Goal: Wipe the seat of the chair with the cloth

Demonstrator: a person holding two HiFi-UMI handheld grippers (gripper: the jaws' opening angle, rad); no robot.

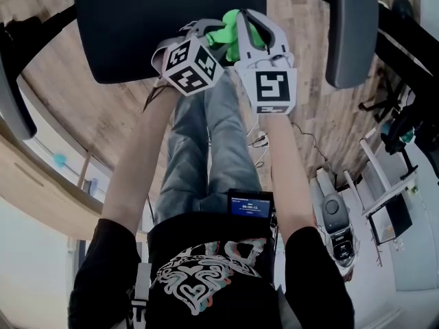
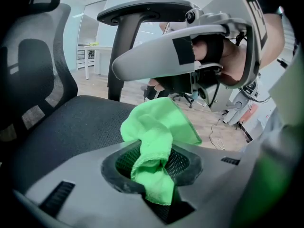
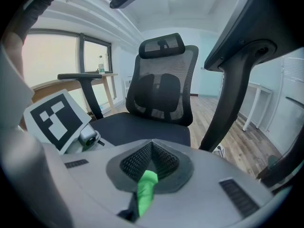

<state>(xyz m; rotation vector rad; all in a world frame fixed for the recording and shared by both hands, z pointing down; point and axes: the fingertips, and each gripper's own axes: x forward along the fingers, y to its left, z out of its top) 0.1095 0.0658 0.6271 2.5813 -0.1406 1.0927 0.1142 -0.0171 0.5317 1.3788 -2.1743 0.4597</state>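
Note:
The black chair seat [image 1: 158,19] fills the top of the head view. Both grippers hover at its front edge with a green cloth [image 1: 233,36] bunched between them. My left gripper [image 1: 216,31] is shut on the cloth [image 2: 152,141], which puffs up out of its jaws [image 2: 152,167] above the seat [image 2: 71,127]. My right gripper [image 1: 250,25] is shut on a thin strip of the same cloth [image 3: 146,186] and points at the seat [image 3: 142,127] and mesh backrest [image 3: 164,94]. The cloth hangs above the seat; contact cannot be told.
Grey armrests stand on either side of the seat, one at the right [image 1: 350,33] and one at the left [image 1: 14,101]. The person's legs in jeans [image 1: 206,149] are just in front of the chair. Cables [image 1: 309,142] and white equipment [image 1: 336,218] lie on the wooden floor at right.

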